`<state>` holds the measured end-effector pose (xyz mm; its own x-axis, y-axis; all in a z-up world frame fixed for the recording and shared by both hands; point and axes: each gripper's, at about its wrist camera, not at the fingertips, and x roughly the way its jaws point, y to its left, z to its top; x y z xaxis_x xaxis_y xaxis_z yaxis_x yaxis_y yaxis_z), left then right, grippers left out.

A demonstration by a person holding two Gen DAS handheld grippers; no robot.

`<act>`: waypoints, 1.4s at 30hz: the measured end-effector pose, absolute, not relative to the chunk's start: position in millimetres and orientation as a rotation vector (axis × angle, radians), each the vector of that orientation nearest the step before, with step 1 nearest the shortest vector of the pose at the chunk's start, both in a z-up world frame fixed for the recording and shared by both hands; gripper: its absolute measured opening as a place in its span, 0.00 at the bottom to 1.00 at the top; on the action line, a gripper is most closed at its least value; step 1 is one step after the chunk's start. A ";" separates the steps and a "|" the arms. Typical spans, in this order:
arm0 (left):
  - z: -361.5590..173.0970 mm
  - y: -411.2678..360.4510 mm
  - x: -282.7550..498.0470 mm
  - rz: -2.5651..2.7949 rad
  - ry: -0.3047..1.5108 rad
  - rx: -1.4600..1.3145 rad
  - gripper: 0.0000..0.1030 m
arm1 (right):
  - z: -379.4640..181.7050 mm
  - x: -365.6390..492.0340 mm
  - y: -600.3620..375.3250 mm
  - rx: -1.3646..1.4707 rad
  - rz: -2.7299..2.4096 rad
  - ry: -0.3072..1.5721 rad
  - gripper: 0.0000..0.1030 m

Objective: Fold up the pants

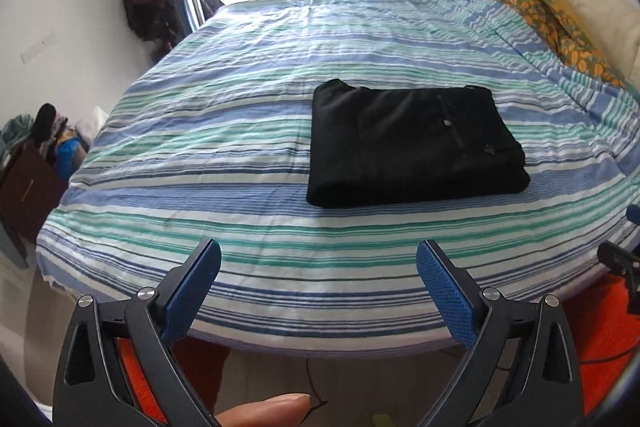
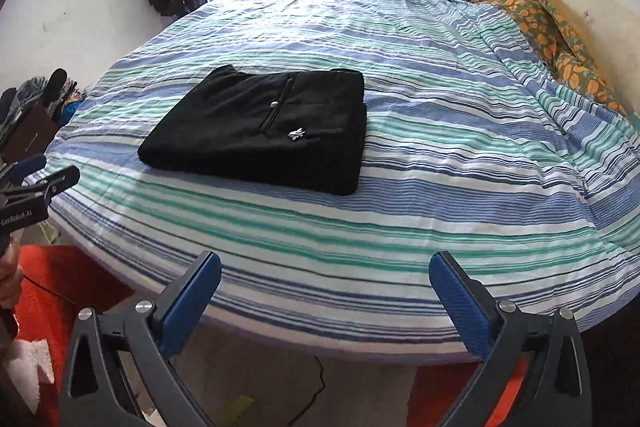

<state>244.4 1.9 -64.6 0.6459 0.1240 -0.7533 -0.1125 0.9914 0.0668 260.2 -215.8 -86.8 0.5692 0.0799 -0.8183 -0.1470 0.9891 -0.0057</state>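
From the right wrist camera I read one marking only: "GenRobot.AI" in white letters on the dark body of the left gripper (image 2: 38, 183), at the left edge of the view. A brown box (image 2: 28, 139) beside the bed carries a faint line of print, too small to read.

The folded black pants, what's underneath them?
The black pants lie directly on the striped bedsheet. Whatever sits beneath their folded layers is covered and cannot be seen.
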 end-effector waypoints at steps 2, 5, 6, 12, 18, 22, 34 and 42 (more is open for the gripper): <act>-59.5 3.4 241.0 0.136 0.851 0.005 0.96 | -82.7 249.1 -210.4 -0.076 0.125 0.945 1.00; -57.1 4.4 240.1 0.154 0.840 0.008 0.96 | -76.6 241.2 -202.0 -0.094 0.125 0.927 1.00; -57.1 4.8 240.2 0.159 0.838 0.010 0.96 | -74.8 240.2 -198.9 -0.111 0.124 0.920 1.00; -56.4 6.6 237.2 0.167 0.826 0.014 0.96 | -70.6 238.5 -187.8 -0.145 0.120 0.898 1.00; -58.0 6.1 236.4 0.163 0.839 0.003 0.96 | -65.6 237.8 -182.9 -0.157 0.112 0.882 1.00; -56.6 2.7 234.9 0.156 0.844 0.010 0.96 | -61.8 238.4 -183.8 -0.141 0.118 0.888 1.00; -49.4 -7.8 232.0 0.140 0.850 0.040 0.96 | -53.4 237.4 -182.1 -0.153 0.112 0.891 1.00; -49.8 -8.0 231.0 0.134 0.855 0.033 0.96 | -53.0 236.3 -181.7 -0.153 0.114 0.892 1.00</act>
